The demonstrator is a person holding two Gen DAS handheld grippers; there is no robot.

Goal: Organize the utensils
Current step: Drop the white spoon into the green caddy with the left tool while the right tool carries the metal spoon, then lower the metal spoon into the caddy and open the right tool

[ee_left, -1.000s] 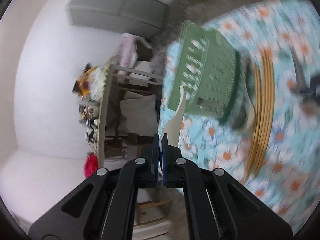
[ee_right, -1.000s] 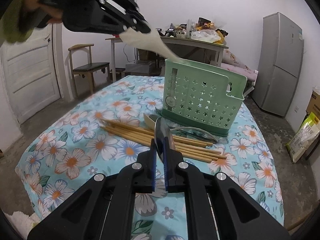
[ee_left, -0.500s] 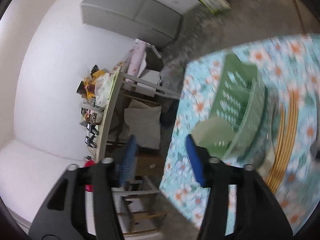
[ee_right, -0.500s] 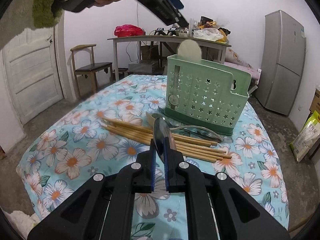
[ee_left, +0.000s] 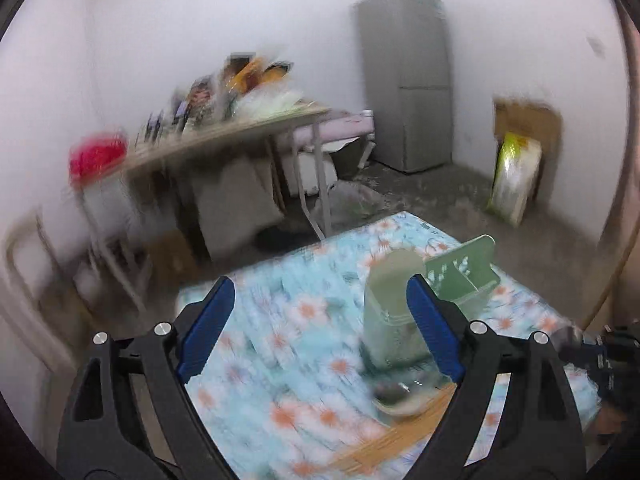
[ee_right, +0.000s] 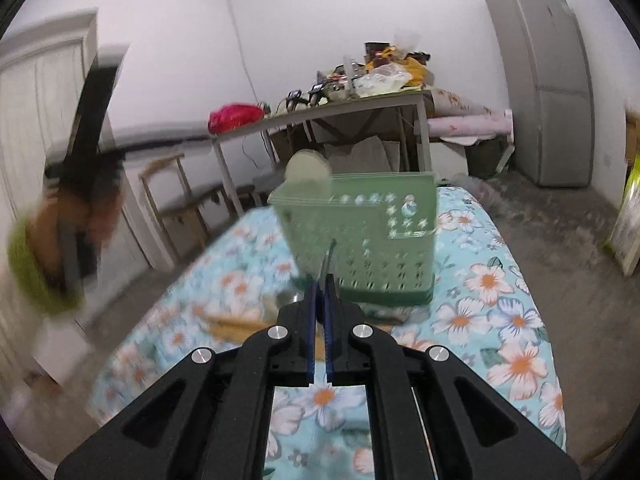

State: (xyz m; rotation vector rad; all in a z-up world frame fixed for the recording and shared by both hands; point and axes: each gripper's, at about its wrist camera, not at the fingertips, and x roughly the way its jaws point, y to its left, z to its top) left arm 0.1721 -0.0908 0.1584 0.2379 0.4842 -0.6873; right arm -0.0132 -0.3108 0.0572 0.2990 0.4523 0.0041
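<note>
The right gripper [ee_right: 319,280], jaws clamped on a spoon [ee_right: 328,258], should tip it upright over the caddy [ee_right: 360,236] just ahead; the left gripper [ee_left: 320,328], jaws apart, holds nothing.

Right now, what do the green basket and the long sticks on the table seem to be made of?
The green basket looks like matte moulded plastic: thin walls with star-shaped holes. The sticks look like bare wood or bamboo, judging by their tan colour; blur hides any grain.

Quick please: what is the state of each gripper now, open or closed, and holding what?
Left gripper: open, holding nothing.
Right gripper: closed on a thin metal utensil; its type cannot be told.
</note>
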